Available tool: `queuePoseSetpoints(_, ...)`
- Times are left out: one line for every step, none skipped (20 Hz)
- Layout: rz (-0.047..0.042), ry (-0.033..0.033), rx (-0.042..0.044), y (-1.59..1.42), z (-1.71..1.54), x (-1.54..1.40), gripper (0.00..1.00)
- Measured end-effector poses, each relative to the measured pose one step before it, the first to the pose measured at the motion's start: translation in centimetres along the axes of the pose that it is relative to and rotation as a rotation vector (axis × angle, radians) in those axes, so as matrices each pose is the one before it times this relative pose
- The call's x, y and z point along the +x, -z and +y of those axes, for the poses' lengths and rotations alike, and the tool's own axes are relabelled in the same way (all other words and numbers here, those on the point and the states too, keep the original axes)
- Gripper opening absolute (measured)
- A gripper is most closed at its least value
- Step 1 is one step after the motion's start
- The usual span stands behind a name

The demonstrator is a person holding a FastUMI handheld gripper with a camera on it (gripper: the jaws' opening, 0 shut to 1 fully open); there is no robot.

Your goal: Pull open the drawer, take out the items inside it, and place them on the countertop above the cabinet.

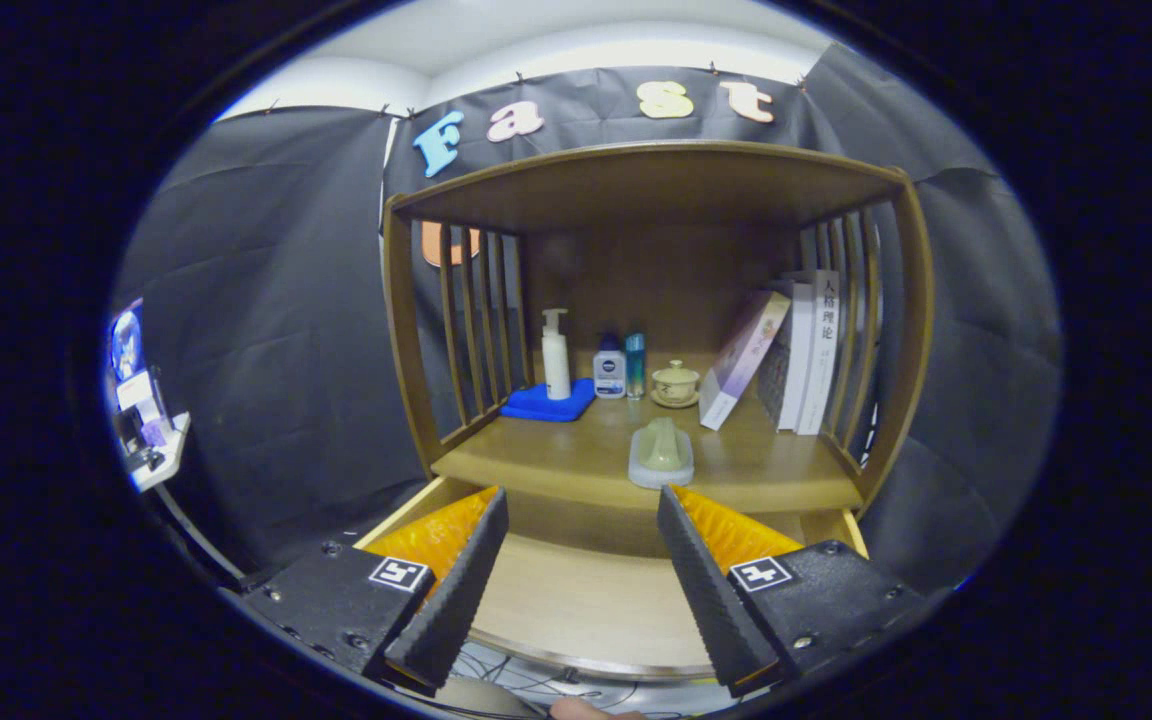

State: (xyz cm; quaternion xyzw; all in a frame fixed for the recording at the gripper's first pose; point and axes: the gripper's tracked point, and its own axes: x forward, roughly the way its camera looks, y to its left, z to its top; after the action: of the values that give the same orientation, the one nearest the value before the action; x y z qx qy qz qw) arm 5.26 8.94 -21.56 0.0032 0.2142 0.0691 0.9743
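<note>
Dim, even indoor light — sharp centre, strong fisheye bending at edges.

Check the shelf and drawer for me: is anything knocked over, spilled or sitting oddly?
Nothing looks spilled or damaged. The drawer is pulled open, its visible floor bare. The pale green item sits close to the countertop front edge. One book leans against the upright ones. The gripper is open above the drawer, holding nothing.

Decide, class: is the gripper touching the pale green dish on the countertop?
Apart. In the gripper view the gripper is open above the pulled-out drawer, and bare countertop edge separates its fingertips from the pale green dish just beyond them.
</note>
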Motion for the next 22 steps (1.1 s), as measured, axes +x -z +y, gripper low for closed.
queuePoseSetpoints(-0.00838, 0.01119, -0.00696, 0.946, -0.017, -0.492, 0.95)
queuePoseSetpoints(-0.00462, 0.00732, -0.00417, 0.928, 0.17, -0.497, 0.95)
queuePoseSetpoints(-0.00321, 0.00352, -0.00614, 1.025, 0.478, -0.556, 0.95)
queuePoseSetpoints(0.00133, 0.00493, -0.0075, 1.093, 0.262, -0.435, 0.95)
queuePoseSetpoints(0.00394, 0.01137, -0.00395, 1.188, 0.206, -0.284, 0.95)
queuePoseSetpoints(0.00884, 0.00591, -0.00304, 1.284, 0.366, -0.392, 0.95)
queuePoseSetpoints(0.008, -0.00048, 0.00399, 1.319, 0.533, -0.401, 0.95)
queuePoseSetpoints(0.00094, -0.01258, 0.00777, 1.171, 0.655, -0.422, 0.95)
queuePoseSetpoints(-0.00346, -0.00498, 0.00828, 1.058, 0.369, -0.228, 0.95)
queuePoseSetpoints(0.00727, 0.00905, 0.00527, 1.192, 0.01, -0.218, 0.95)
queuePoseSetpoints(0.00203, 0.0031, 0.00531, 0.992, 0.08, -0.182, 0.95)
queuePoseSetpoints(0.0156, 0.01012, 0.00412, 0.928, -0.079, -0.151, 0.95)
queuePoseSetpoints(0.01587, 0.00333, 0.00418, 0.951, -0.02, -0.158, 0.95)
queuePoseSetpoints(0.02262, 0.01053, 0.00615, 0.985, -0.141, -0.218, 0.95)
queuePoseSetpoints(0.01581, 0.00539, 0.01014, 0.911, -0.103, -0.133, 0.95)
queuePoseSetpoints(0.00862, 0.0053, 0.0064, 0.66, -0.01, 0.024, 0.95)
queuePoseSetpoints(0.01455, 0.00429, -0.0059, 0.787, -0.078, 0.17, 0.95)
queuePoseSetpoints(0.00994, 0.01306, -0.00872, 0.571, -0.285, 0.18, 0.95)
queuePoseSetpoints(0.00526, 0.01005, -0.00158, 0.399, -0.188, 0.297, 0.95)
queuePoseSetpoints(0.00489, 0.00709, 0.00536, 0.268, -0.049, 0.285, 0.95)
queuePoseSetpoints(0.00853, 0.00298, 0.00932, 0.349, 0.066, 0.461, 0.95)
queuePoseSetpoints(0.01902, 0.00291, 0.00793, 0.435, 0.044, 0.482, 0.95)
